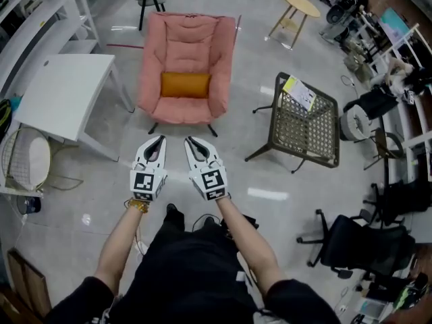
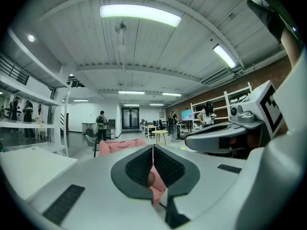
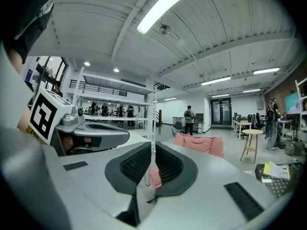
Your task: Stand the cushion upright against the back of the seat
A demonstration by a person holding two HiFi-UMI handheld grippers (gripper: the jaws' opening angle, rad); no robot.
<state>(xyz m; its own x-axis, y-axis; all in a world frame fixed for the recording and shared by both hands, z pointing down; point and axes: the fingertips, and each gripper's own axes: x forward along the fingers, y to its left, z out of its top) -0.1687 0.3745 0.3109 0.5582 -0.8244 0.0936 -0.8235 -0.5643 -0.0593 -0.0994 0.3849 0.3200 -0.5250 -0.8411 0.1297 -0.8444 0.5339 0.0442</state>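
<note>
In the head view the left gripper (image 1: 159, 140) and the right gripper (image 1: 191, 142) are side by side, both with jaws pressed together and nothing in them, well short of the one pink armchair (image 1: 187, 42). The single orange cushion (image 1: 185, 85) sits on its seat, close to the backrest; from above I cannot tell whether it lies flat or leans. A wire chair (image 1: 322, 132) to the right carries one yellow booklet (image 1: 299, 93), and a white tabletop (image 1: 61, 93) stands at the left. In the left gripper view the jaws meet along a thin line, empty, with the armchair (image 2: 120, 146) beyond. In the right gripper view the jaws are likewise together and empty, the armchair (image 3: 199, 143) ahead.
</note>
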